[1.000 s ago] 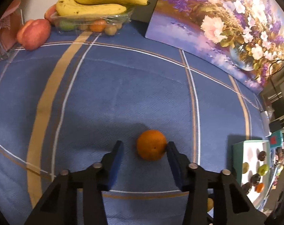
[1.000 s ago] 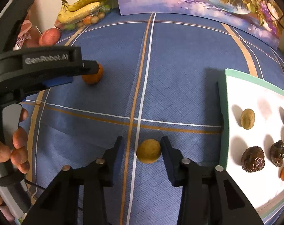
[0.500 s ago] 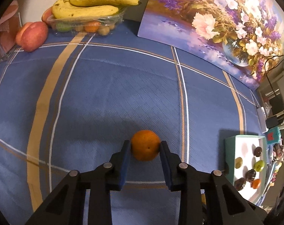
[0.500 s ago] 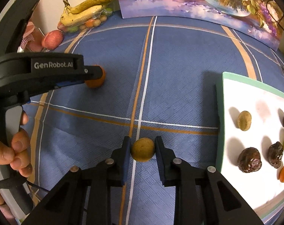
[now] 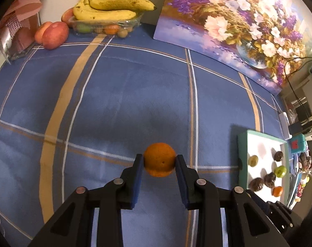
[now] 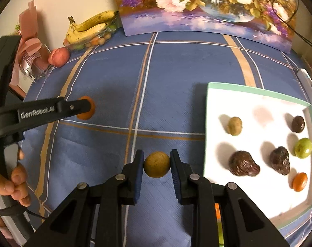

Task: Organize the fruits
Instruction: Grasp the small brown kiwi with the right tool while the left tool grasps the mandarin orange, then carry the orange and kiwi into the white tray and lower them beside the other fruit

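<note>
Orange (image 5: pixel 159 162) seemingly clamped in left hand-held gripper (image 5: pixel 159 164); right hand-held gripper (image 6: pixel 157 164) pinches brown fruit (image 6: pixel 157 164).

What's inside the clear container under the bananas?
Through the wall of the clear container I see a green fruit, an orange one and small tan ones. The bananas cover the top, so anything deeper is hidden.

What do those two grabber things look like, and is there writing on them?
Both the left gripper and the right gripper are black plastic with silver bolts, and their jaws have dark blue pads. The left one's side carries white lettering that looks like GenRobot.AI. A bare hand grips its handle.
</note>
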Available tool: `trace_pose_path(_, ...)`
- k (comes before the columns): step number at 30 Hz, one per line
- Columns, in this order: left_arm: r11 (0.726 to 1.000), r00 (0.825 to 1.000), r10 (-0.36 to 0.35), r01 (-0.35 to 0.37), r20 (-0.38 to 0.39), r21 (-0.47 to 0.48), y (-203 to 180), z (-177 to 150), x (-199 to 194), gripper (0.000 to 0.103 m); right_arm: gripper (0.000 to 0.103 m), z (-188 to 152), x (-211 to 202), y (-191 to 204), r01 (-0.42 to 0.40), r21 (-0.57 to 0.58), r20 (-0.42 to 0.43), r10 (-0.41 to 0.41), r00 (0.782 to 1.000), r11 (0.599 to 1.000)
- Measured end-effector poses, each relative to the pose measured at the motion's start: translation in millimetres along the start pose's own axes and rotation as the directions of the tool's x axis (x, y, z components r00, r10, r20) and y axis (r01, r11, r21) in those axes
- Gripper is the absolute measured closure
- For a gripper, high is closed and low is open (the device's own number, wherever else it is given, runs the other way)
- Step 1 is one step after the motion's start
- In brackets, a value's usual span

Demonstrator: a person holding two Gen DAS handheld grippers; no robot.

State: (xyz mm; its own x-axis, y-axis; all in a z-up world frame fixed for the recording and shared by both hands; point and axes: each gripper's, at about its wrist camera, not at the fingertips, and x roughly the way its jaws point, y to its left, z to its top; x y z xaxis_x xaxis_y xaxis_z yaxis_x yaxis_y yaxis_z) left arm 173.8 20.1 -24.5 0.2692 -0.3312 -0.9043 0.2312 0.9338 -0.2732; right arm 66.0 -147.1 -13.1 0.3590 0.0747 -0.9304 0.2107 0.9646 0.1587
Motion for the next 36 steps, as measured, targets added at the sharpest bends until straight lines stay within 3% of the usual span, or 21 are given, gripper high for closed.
trace_pose_path(10, 0.999, 0.998, 0.008, -0.01, 0.06, 0.031, -28, -34, -34, 0.07, 0.076, -22, -28, -11, -0.019, 0.004, 0.032, 0.019, 0.999, 1.0)
trace_pose_path(21, 0.999, 0.998, -0.01, 0.007, 0.065, 0.045, -56, -67, -44, 0.07, 0.076, -43, -44, -38, -0.036, 0.024, 0.061, 0.034, 0.998, 0.999)
trace_pose_path(36, 0.975, 0.998, -0.058, 0.058, -0.004, 0.216, -138, -98, -24, 0.07, 0.076, -55, -55, -142, 0.032, 0.24, 0.057, -0.047, 0.997, 0.97)
